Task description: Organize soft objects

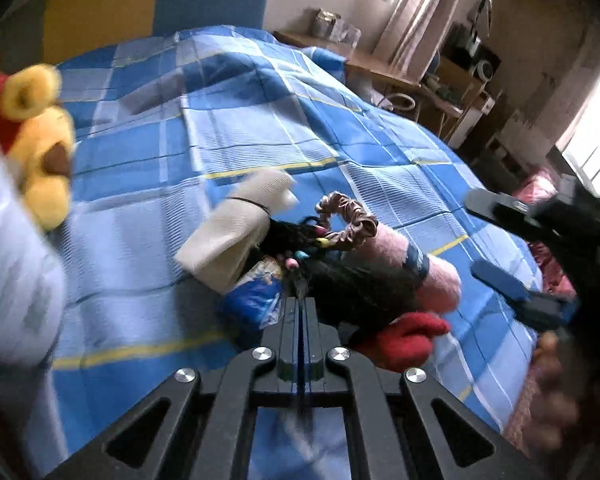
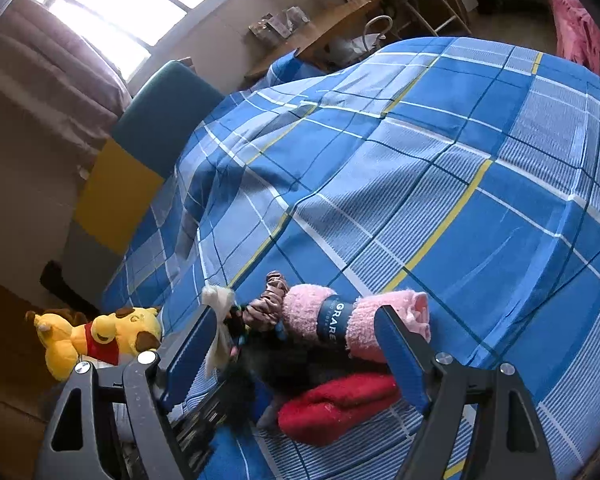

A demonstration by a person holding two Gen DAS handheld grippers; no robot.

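A heap of soft things lies on the blue checked bedspread [image 1: 260,120]: a pink rolled towel [image 1: 436,276] with a dark band, a red cloth [image 1: 404,340], a brown scrunchie [image 1: 348,220], a cream cloth [image 1: 228,232] ringed by a black hair tie, a blue packet [image 1: 256,300] and a black hair-like bundle [image 1: 352,284]. My left gripper [image 1: 302,308] is shut, with dark strands of that bundle pinched between its jaws. My right gripper [image 2: 296,360] stands open over the bundle [image 2: 284,364], straddling it between the towel [image 2: 340,320] and the cream cloth [image 2: 220,320], gripping nothing.
A yellow plush bear [image 2: 100,336] in a red shirt lies at the bed's left edge, beside something white and blurred [image 1: 16,260]. A yellow and blue headboard [image 2: 140,160] stands behind. A wooden desk [image 1: 380,68] and a window lie beyond the bed. Bare bedspread [image 2: 460,200] spreads past the heap.
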